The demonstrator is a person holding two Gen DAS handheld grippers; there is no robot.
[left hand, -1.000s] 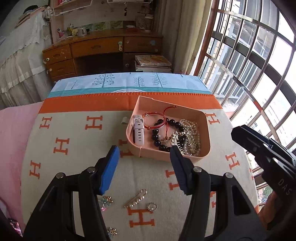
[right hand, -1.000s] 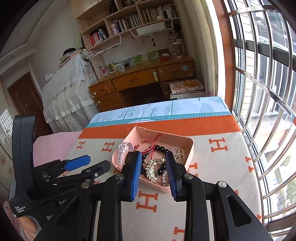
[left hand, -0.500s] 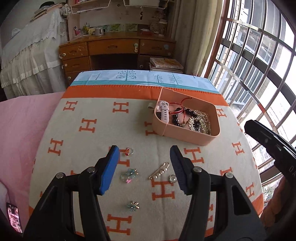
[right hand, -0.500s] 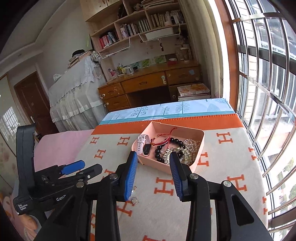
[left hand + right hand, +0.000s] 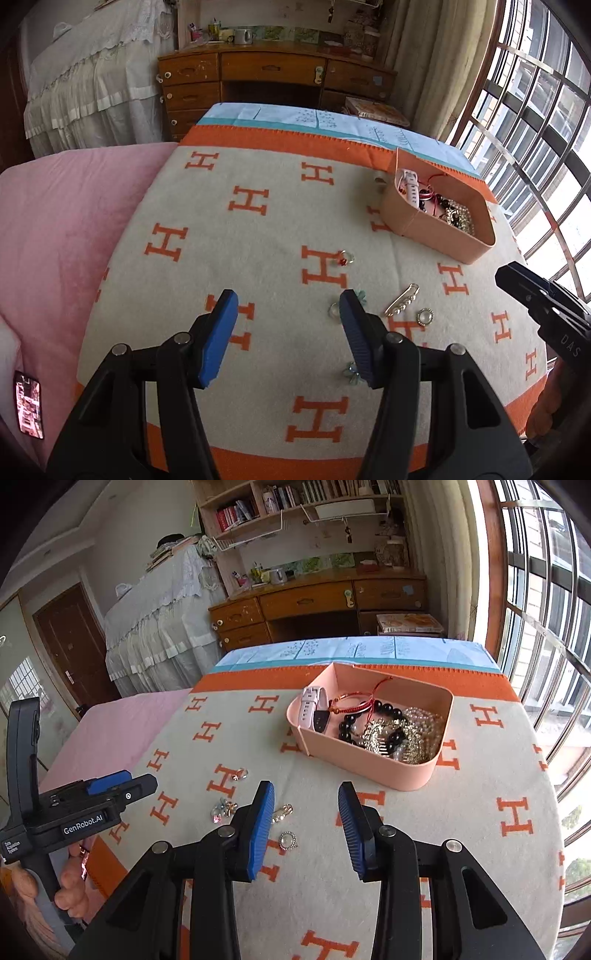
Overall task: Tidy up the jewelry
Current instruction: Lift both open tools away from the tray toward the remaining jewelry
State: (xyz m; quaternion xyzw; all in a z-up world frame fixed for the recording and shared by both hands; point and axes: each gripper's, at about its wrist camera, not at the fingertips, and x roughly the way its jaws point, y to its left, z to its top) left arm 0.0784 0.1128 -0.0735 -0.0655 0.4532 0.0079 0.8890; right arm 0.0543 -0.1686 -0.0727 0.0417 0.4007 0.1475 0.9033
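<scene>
A pink tray (image 5: 439, 242) (image 5: 373, 766) on the H-patterned blanket holds a white watch (image 5: 312, 709), a red cord bracelet, black beads (image 5: 349, 725) and gold pieces. Loose on the blanket lie a red-stone ring (image 5: 345, 258) (image 5: 240, 774), a gold pin brooch (image 5: 402, 304), a round clear-stone ring (image 5: 424, 316) (image 5: 288, 840), and small flower pieces (image 5: 351, 371) (image 5: 221, 808). My left gripper (image 5: 288, 336) is open and empty, just left of the loose pieces. My right gripper (image 5: 306, 827) is open and empty, above the blanket in front of the tray.
The blanket (image 5: 258, 236) lies on a bed with a pink sheet (image 5: 66, 229) at the left. A phone (image 5: 29, 410) lies at the bed's left edge. A wooden desk (image 5: 317, 605) stands behind, barred windows (image 5: 546, 602) to the right.
Both grippers have pulled back and up from the tray. The left view has swung left, so the tray now sits far right and the loose pieces lie near the right finger.
</scene>
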